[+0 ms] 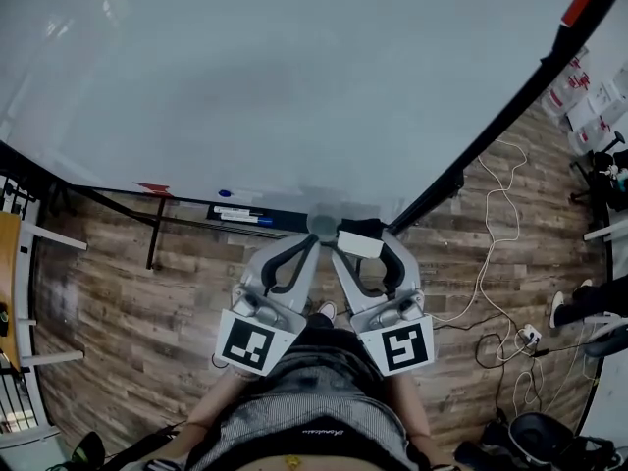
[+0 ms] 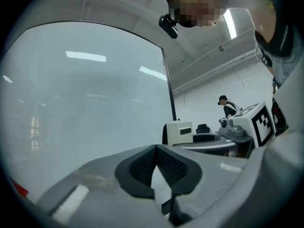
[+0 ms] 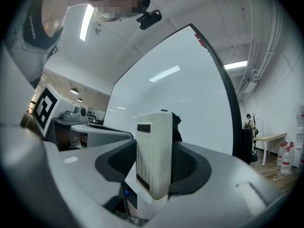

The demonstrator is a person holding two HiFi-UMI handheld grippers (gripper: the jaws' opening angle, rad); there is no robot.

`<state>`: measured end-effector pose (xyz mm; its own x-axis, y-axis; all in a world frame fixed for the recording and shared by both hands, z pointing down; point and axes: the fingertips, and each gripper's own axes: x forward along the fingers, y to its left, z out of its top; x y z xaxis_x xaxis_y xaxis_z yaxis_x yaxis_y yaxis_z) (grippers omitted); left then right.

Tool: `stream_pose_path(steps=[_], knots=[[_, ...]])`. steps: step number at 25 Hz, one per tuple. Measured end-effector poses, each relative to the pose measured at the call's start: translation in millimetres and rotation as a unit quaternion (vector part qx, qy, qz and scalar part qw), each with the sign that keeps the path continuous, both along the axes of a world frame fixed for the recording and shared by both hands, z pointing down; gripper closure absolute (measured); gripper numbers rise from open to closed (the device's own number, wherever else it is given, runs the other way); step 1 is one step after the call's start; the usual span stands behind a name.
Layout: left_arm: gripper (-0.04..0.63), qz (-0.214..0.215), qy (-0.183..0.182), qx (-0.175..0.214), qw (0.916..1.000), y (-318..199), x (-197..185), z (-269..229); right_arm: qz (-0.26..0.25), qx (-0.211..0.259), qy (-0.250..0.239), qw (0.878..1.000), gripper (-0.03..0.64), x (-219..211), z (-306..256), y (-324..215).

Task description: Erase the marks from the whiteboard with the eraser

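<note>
Standing upright, the eraser (image 3: 154, 146) is pinched inside the right hand-held gripper (image 3: 153, 164)

Whiteboard (image 1: 275, 77) cut off at the top and left edges, eraser (image 3: 153, 151) with its lower end sunk out of sight between the right gripper (image 3: 154, 161) jaws, markers (image 1: 238, 215) on the ledge (image 1: 285, 221) too small to make out, shoe (image 1: 327, 311) mostly covered by the person's torso (image 1: 314, 400)
</note>
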<state>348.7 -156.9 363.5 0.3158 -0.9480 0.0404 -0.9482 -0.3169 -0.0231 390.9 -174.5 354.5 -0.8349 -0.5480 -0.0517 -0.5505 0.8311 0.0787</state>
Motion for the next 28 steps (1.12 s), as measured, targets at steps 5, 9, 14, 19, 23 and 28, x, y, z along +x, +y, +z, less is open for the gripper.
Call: stream_pose_path(steps=[5,9,14,19,23,28], knots=[[0.592,-0.007,0.004,0.004,1.0,12,-16,-1,-0.01,0.01,0.001,1.0,0.402,-19,-2,15],[0.592,-0.011,0.005,0.0,0.9999,16,-27,-4,-0.015,0.004,0.007,1.0,0.402,-33,-3,20],[0.592,-0.007,-0.001,-0.004,1.0,23,-34,-7,-0.017,-0.009,0.002,1.0,0.403,-40,-2,28],[0.592,-0.001,0.004,-0.007,1.0,30,-39,-6,-0.016,-0.013,0.003,1.0,0.403,-46,1,33],[0.592,0.002,0.015,-0.012,0.9998,35,-42,-5,-0.016,-0.01,0.003,1.0,0.403,-50,0,40],[0.592,0.005,0.018,-0.008,0.9998,39,-45,-5,-0.014,-0.011,0.008,1.0,0.403,-52,2,43]])
